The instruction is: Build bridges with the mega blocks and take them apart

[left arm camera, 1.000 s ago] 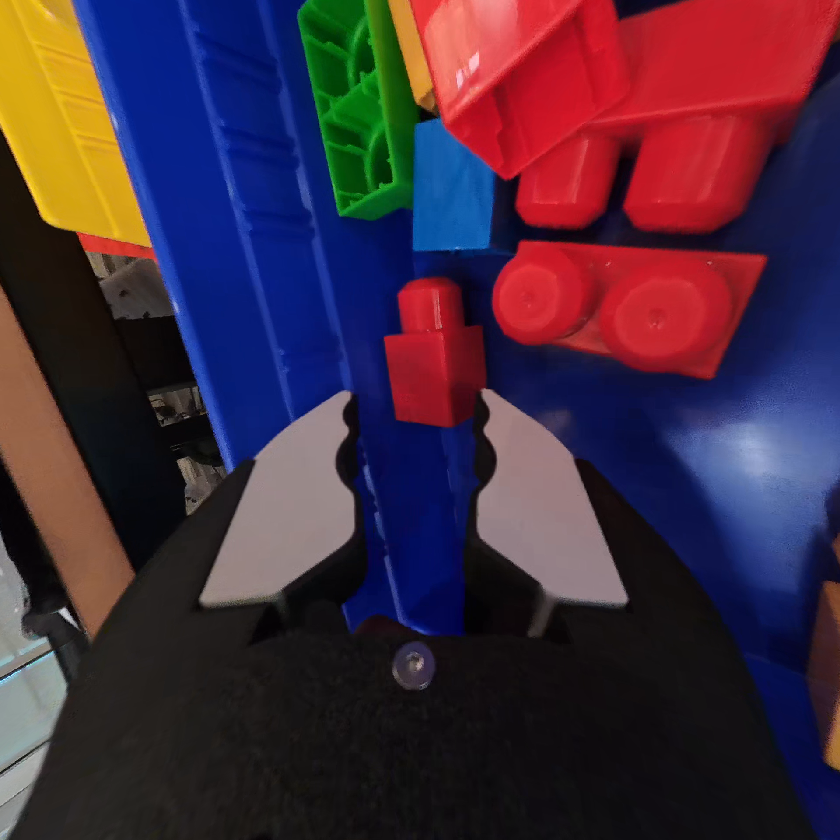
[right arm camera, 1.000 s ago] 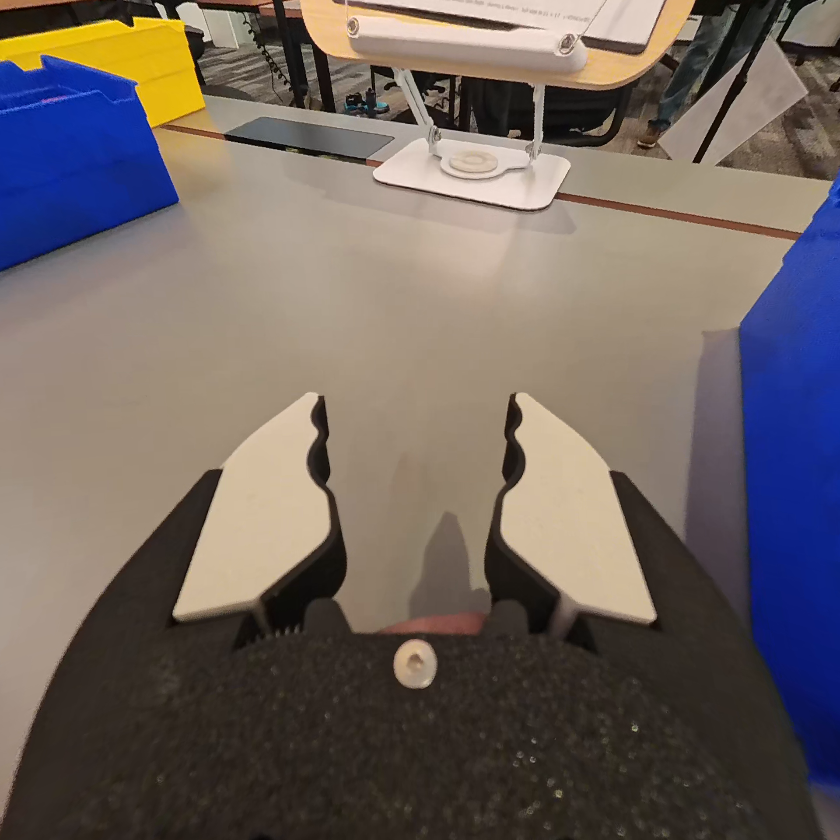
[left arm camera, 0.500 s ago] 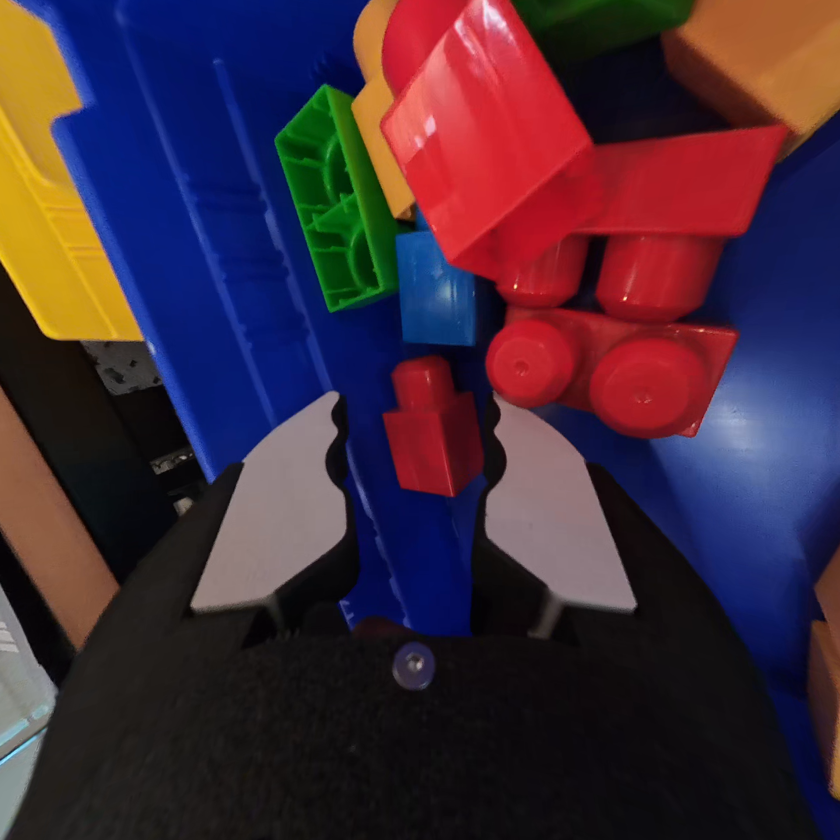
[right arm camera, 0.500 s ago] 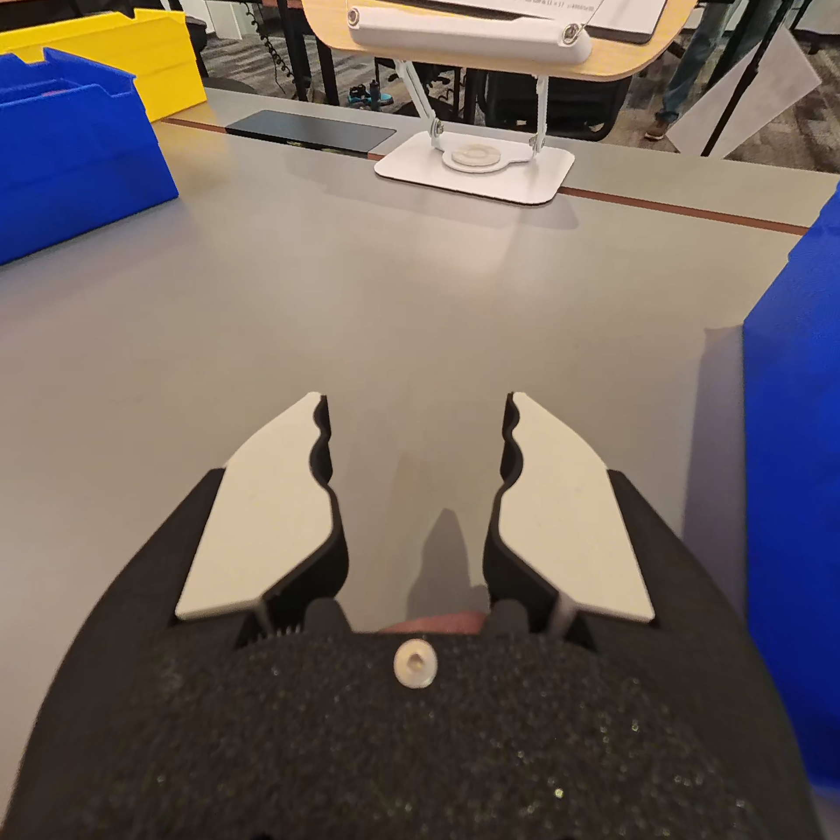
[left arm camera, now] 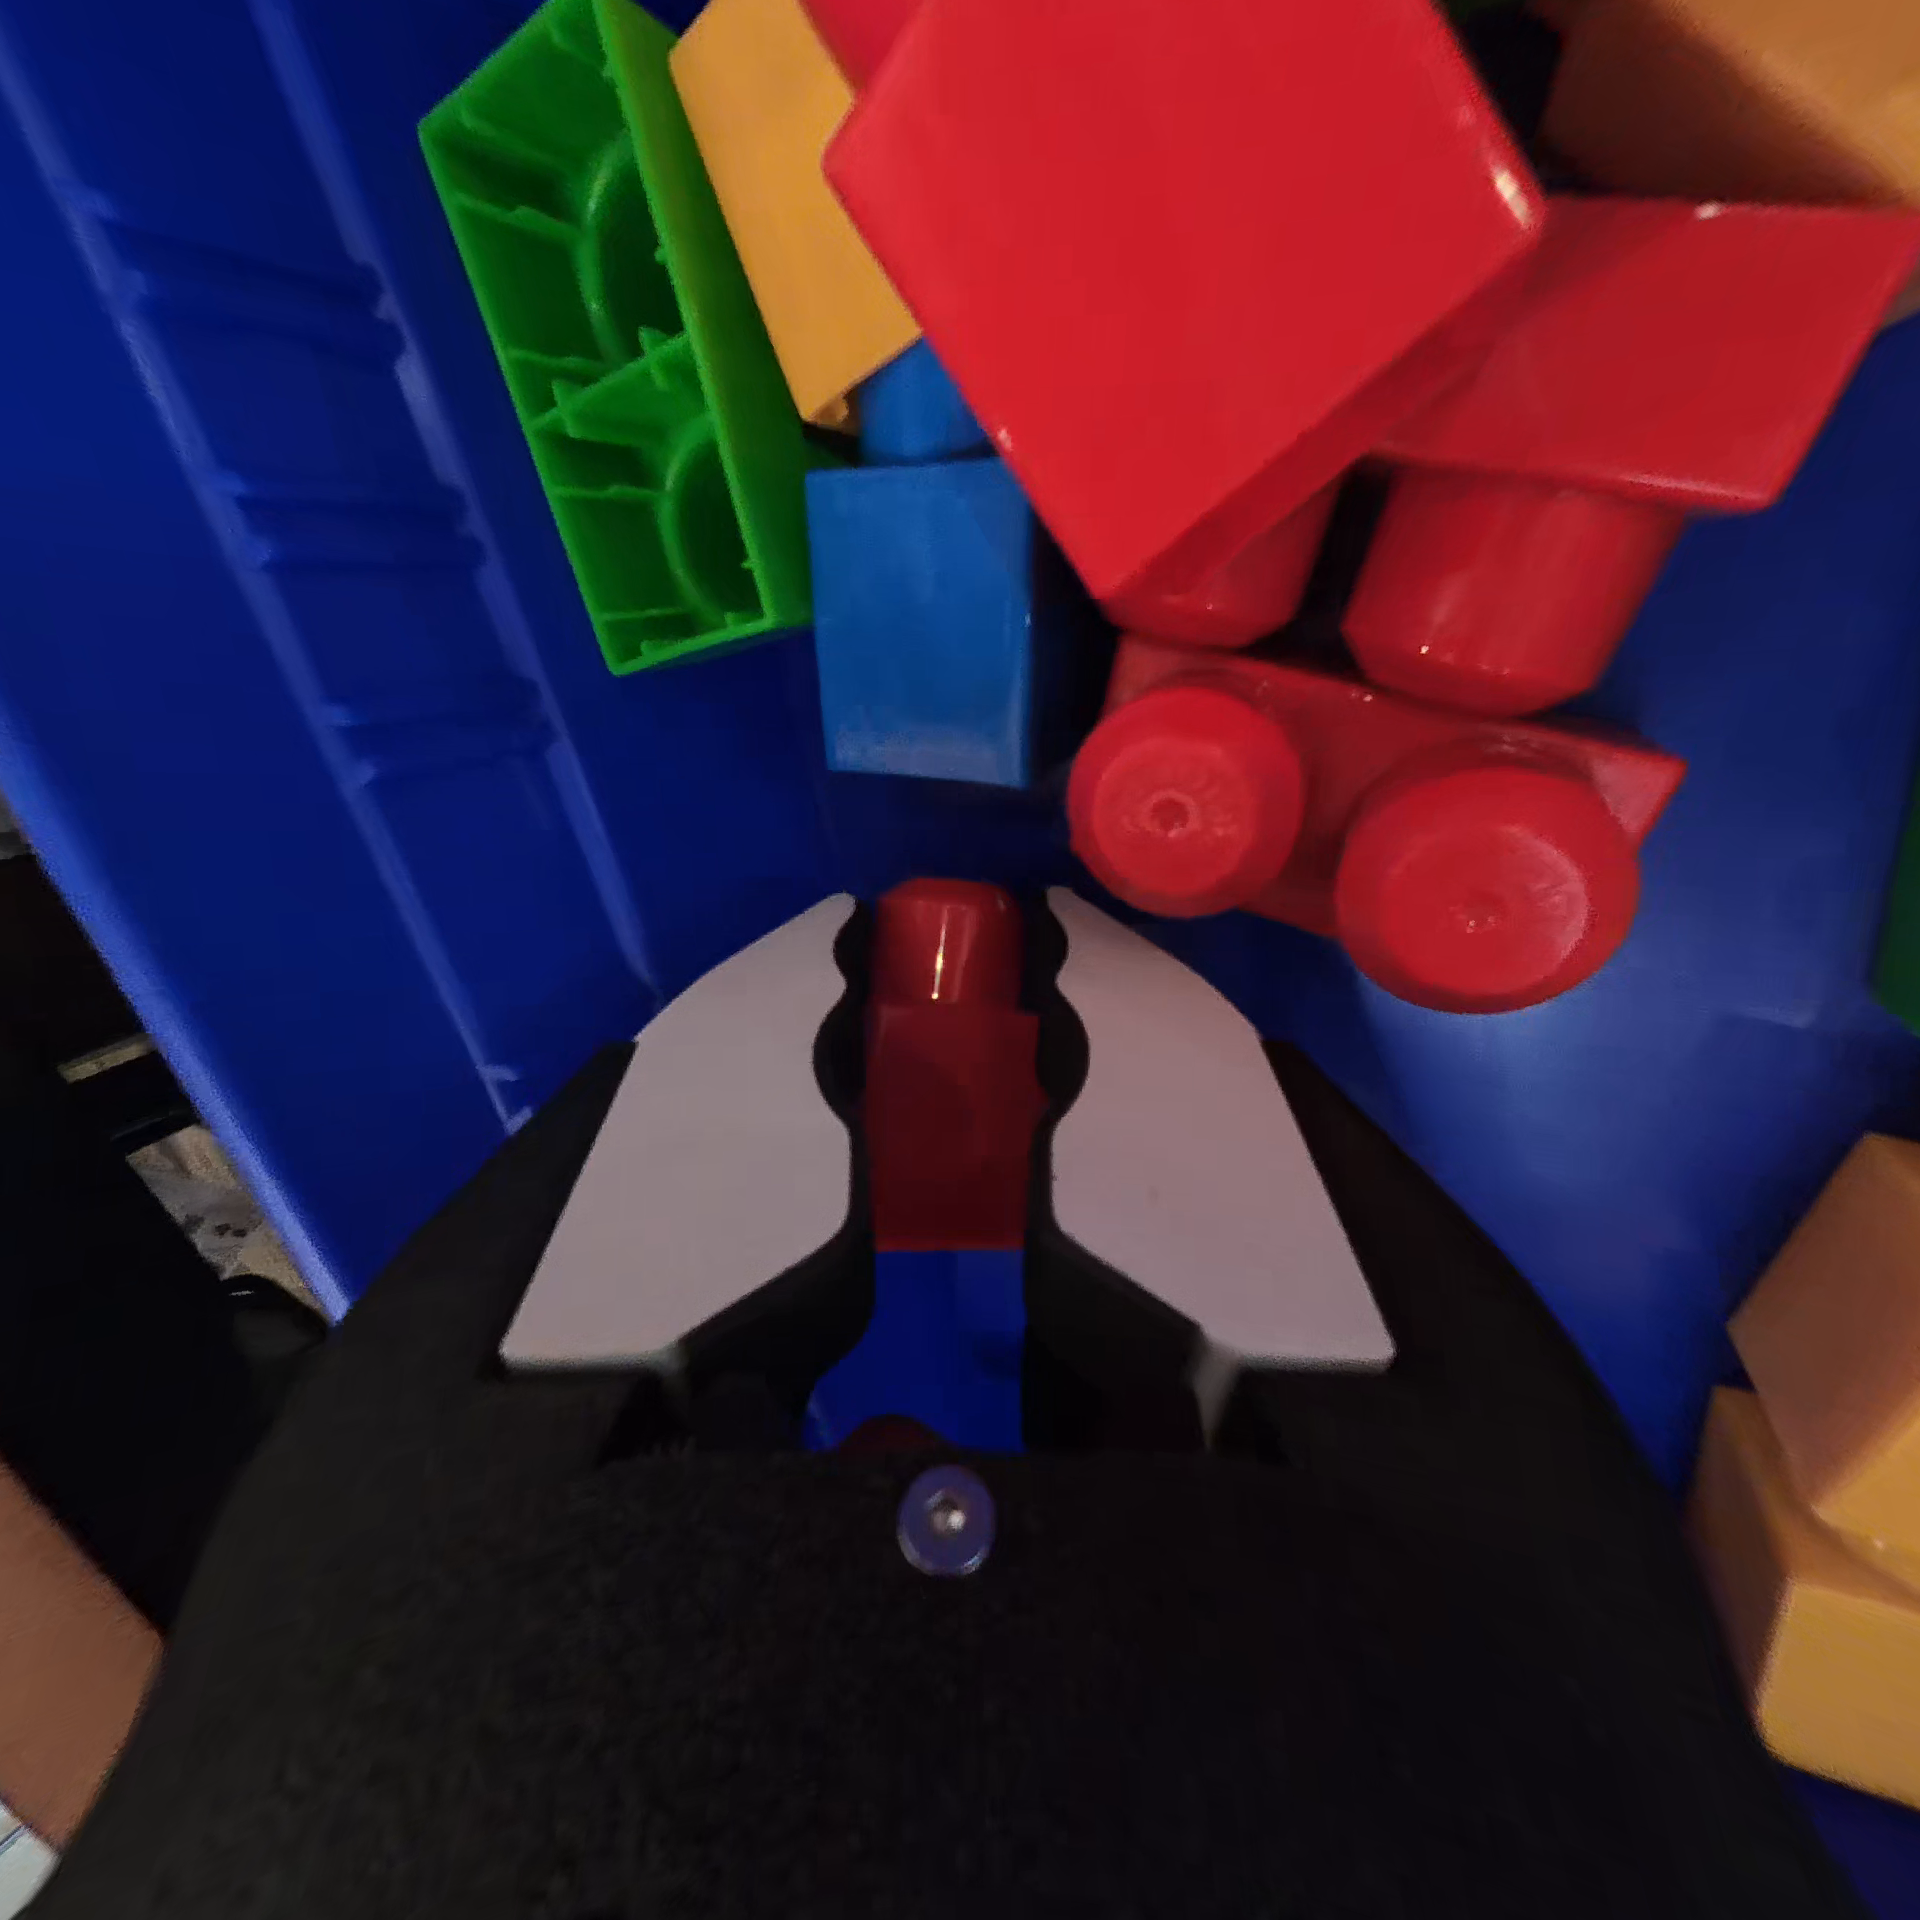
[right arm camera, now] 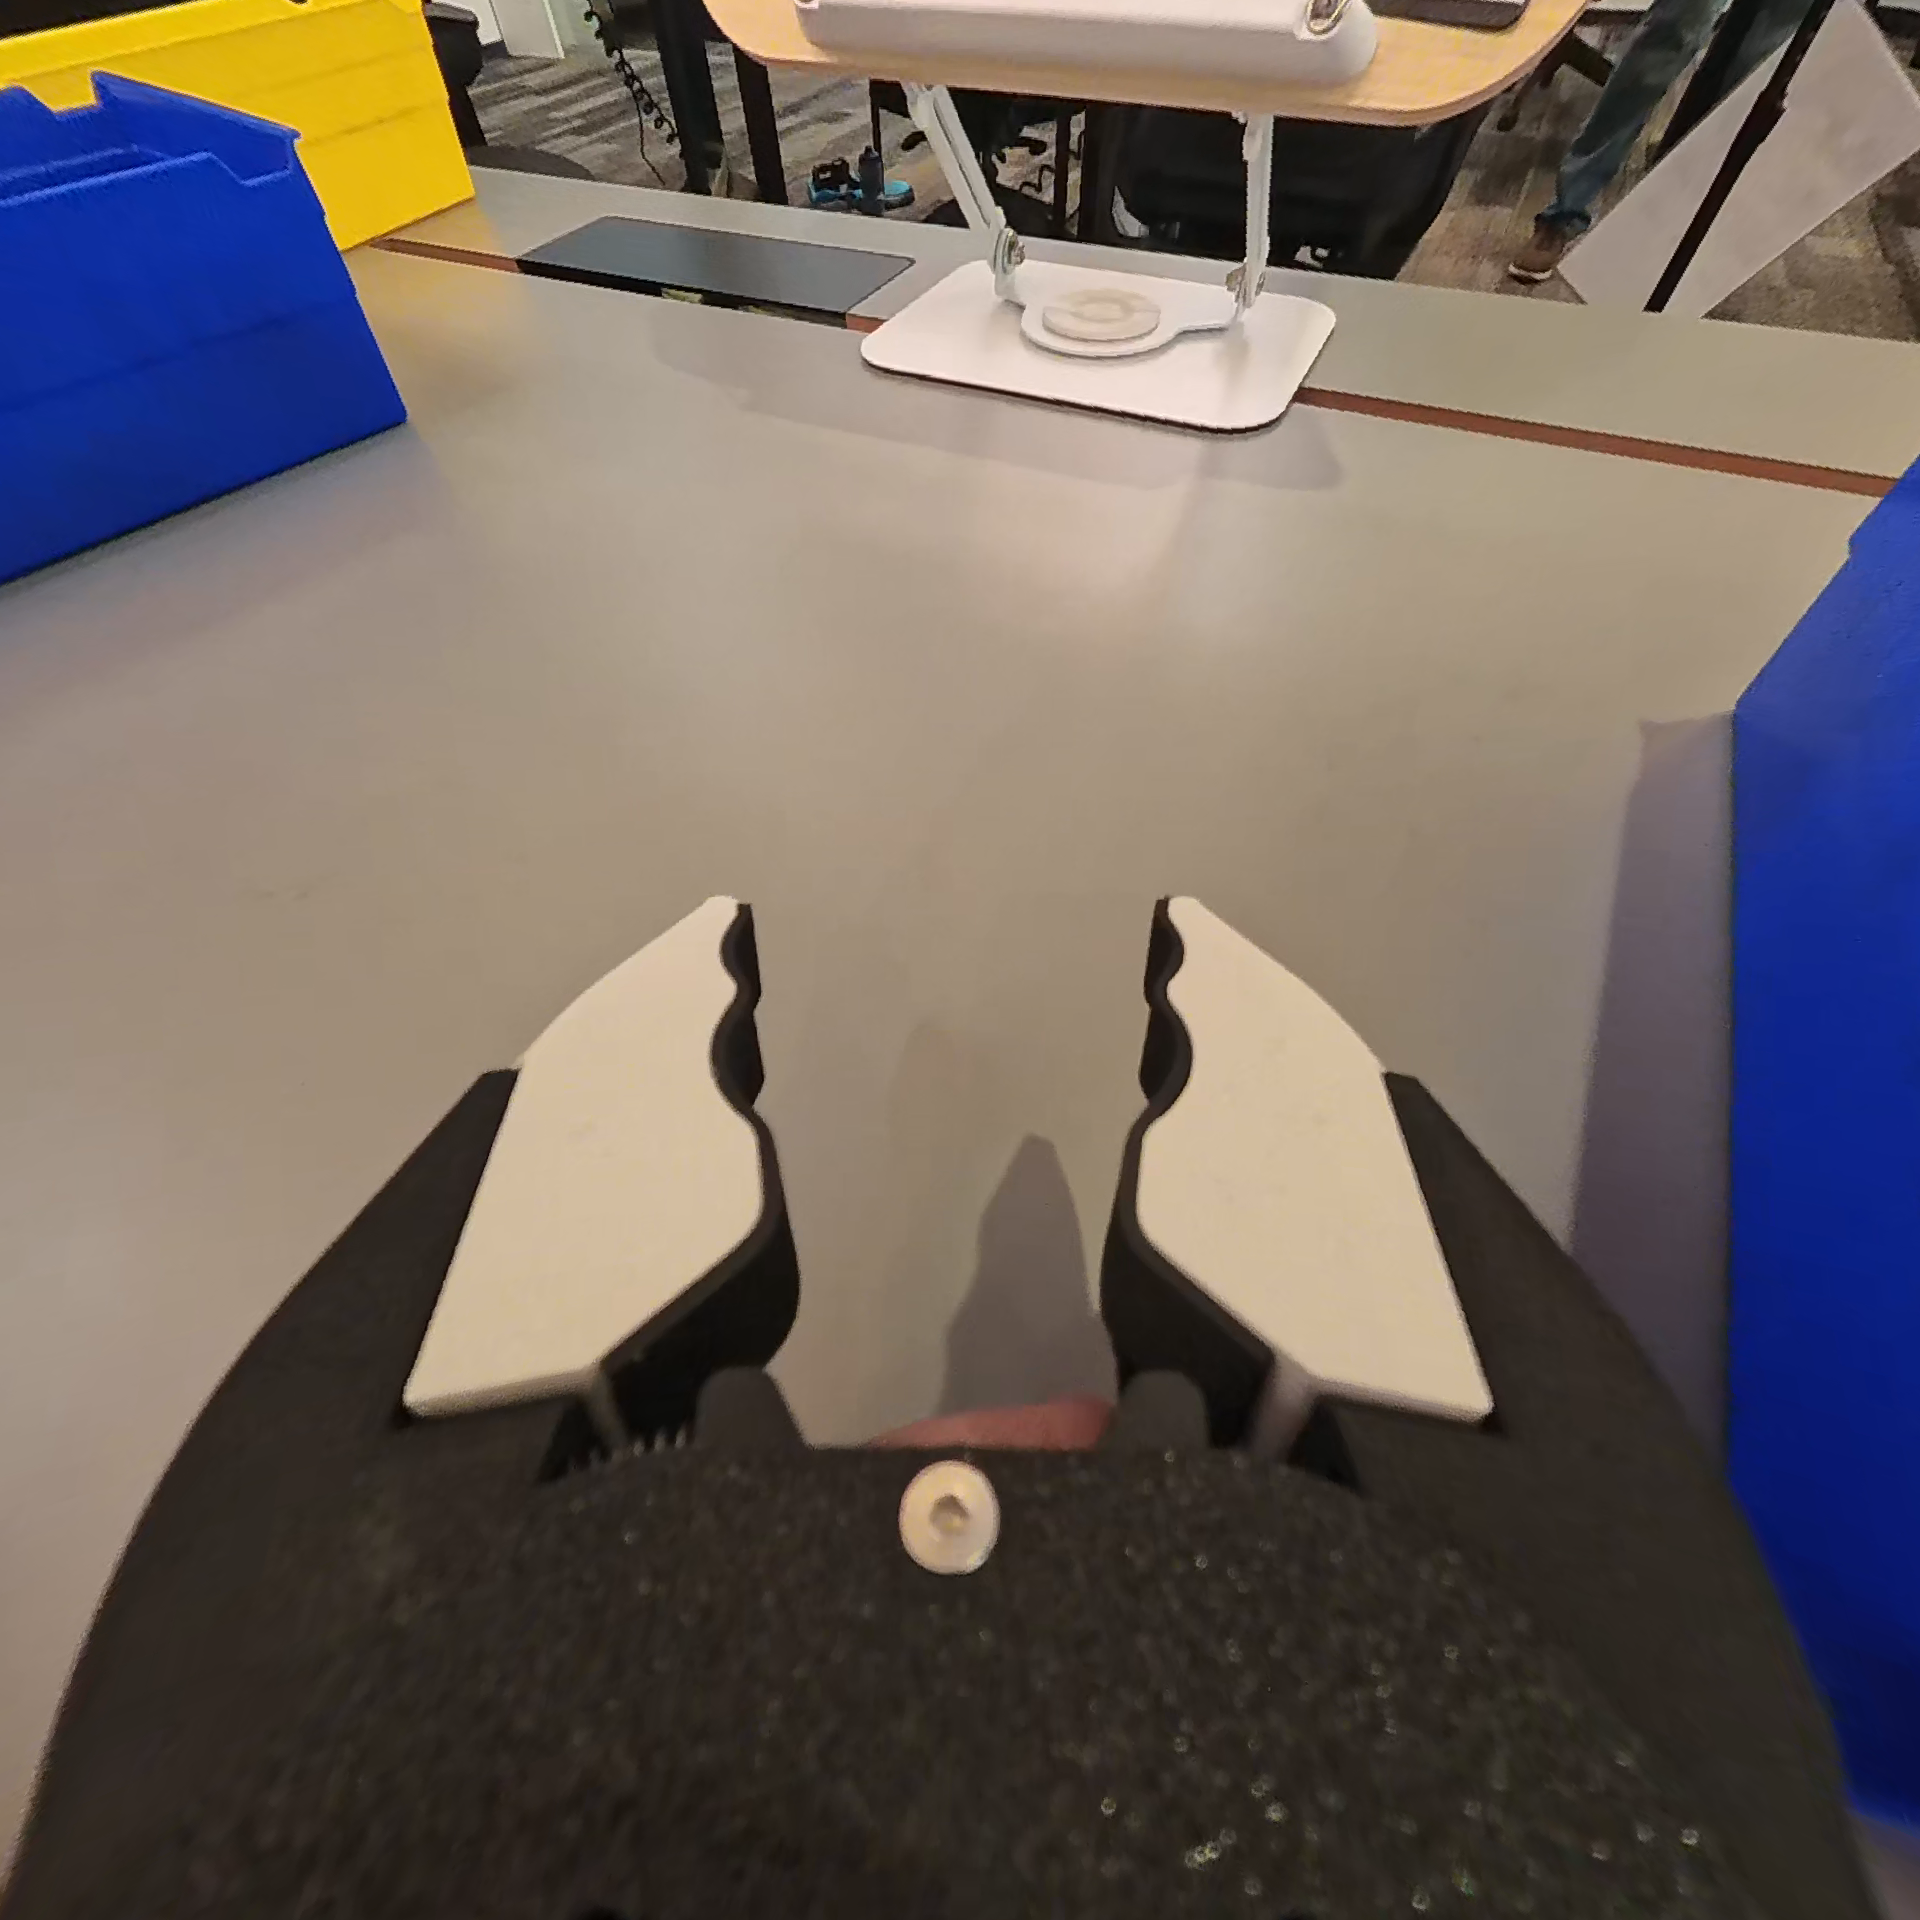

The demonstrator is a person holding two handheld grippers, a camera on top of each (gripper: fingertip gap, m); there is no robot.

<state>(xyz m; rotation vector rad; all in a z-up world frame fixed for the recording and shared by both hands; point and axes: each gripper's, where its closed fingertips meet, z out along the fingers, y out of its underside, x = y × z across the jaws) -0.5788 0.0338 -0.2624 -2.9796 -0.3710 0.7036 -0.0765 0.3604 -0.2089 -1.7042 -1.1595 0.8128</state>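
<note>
In the left wrist view my left gripper (left arm camera: 951, 925) reaches into a blue bin (left arm camera: 364, 623) and is shut on a small red single-stud block (left arm camera: 945, 1091), whose stud points away between the fingertips. Just beyond lie a blue block (left arm camera: 920, 623), a red two-stud block (left arm camera: 1351, 831), a green block (left arm camera: 623, 364) showing its hollow underside, and a large red block (left arm camera: 1174, 260) on top of the pile. In the right wrist view my right gripper (right arm camera: 951, 925) is open and empty over the grey table (right arm camera: 727, 675).
Orange blocks lie at the right edge of the bin (left arm camera: 1849, 1455) and behind the green one (left arm camera: 790, 208). On the table stand a blue bin (right arm camera: 156, 364) and a yellow bin (right arm camera: 312, 83) at far left, another blue bin (right arm camera: 1839, 1039) close on the right, and a white stand (right arm camera: 1101, 343) at the back.
My left gripper moved forward into the bin and shut on the small red block. The right gripper stayed open and hardly moved.
</note>
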